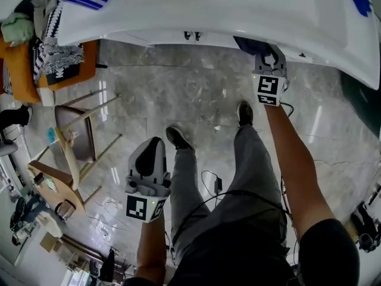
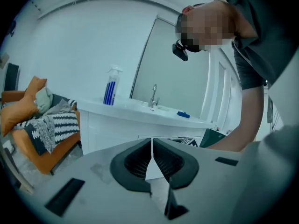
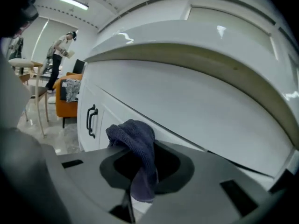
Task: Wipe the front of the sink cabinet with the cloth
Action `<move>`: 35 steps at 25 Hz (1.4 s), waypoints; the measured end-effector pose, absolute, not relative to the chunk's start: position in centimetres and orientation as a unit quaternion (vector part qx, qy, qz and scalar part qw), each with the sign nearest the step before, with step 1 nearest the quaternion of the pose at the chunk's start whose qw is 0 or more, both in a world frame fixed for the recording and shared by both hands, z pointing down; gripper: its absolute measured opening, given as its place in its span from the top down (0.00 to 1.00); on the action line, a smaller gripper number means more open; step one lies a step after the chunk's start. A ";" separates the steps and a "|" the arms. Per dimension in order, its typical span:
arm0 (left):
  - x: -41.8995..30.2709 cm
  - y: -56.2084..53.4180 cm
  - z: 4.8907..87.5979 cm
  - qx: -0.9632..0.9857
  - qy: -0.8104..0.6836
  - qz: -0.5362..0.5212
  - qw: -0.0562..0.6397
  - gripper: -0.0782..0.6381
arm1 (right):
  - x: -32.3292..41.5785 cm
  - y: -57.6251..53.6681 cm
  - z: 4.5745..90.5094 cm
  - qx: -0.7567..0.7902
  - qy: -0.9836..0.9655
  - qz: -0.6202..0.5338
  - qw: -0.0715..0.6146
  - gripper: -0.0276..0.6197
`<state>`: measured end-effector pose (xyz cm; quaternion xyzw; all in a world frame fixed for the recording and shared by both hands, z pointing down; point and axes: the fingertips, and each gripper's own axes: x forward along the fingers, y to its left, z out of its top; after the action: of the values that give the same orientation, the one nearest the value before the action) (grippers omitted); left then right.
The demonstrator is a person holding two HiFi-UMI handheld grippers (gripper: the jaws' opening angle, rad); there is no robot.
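Note:
The white sink cabinet (image 1: 226, 16) runs along the top of the head view, and its front panel (image 3: 187, 106) fills the right gripper view, with two black door handles (image 3: 91, 120) at the left. My right gripper (image 1: 269, 57) is up at the cabinet front, shut on a dark blue cloth (image 3: 139, 146) that bulges out above the jaws; the same cloth (image 1: 247, 45) shows just left of it from above. My left gripper (image 1: 153, 146) hangs over the floor away from the cabinet, shut and empty (image 2: 152, 143).
An orange sofa (image 1: 24, 70) with a striped blanket stands at the left, and a wooden chair (image 1: 77, 136) is in front of it. A spray bottle (image 2: 111, 87) and a faucet (image 2: 153, 97) are on the counter. The person's shoes (image 1: 178, 137) and a cable (image 1: 211, 180) are on the marble floor.

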<state>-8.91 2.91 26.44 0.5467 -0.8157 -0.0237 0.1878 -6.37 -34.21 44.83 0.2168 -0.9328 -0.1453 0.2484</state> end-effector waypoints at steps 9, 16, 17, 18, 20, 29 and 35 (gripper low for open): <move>-16.1 11.4 32.9 0.499 -0.844 -0.055 0.189 0.87 | -16.6 -27.2 48.0 0.333 -0.926 -0.014 0.180 0.86; -19.2 7.1 41.2 0.487 -0.866 -0.054 0.100 0.87 | -6.1 -34.9 49.7 0.405 -0.903 -0.025 0.141 0.86; -19.3 5.7 42.4 0.505 -0.858 -0.040 0.090 0.87 | -4.6 -36.2 49.6 0.416 -0.898 -0.038 0.138 0.86; -19.5 4.4 43.3 0.520 -0.850 -0.026 0.079 0.87 | -4.0 -36.9 49.6 0.419 -0.896 -0.056 0.135 0.84; -20.4 2.8 44.6 0.537 -0.842 -0.008 0.056 0.87 | -5.3 -35.8 50.2 0.406 -0.900 -0.085 0.131 0.85; -26.8 0.9 50.9 0.547 -0.836 0.030 -0.015 0.87 | -16.2 -26.4 54.6 0.253 -0.947 -0.177 0.092 0.85; -27.3 1.8 50.5 0.552 -0.831 0.010 -0.063 0.87 | -8.2 -33.5 55.5 0.362 -0.909 -0.193 0.072 0.85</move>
<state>-27.31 1.82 50.55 0.5520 -0.8314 0.0102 -0.0631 -8.25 -33.50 55.50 0.3620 -0.9092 -0.1926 0.0720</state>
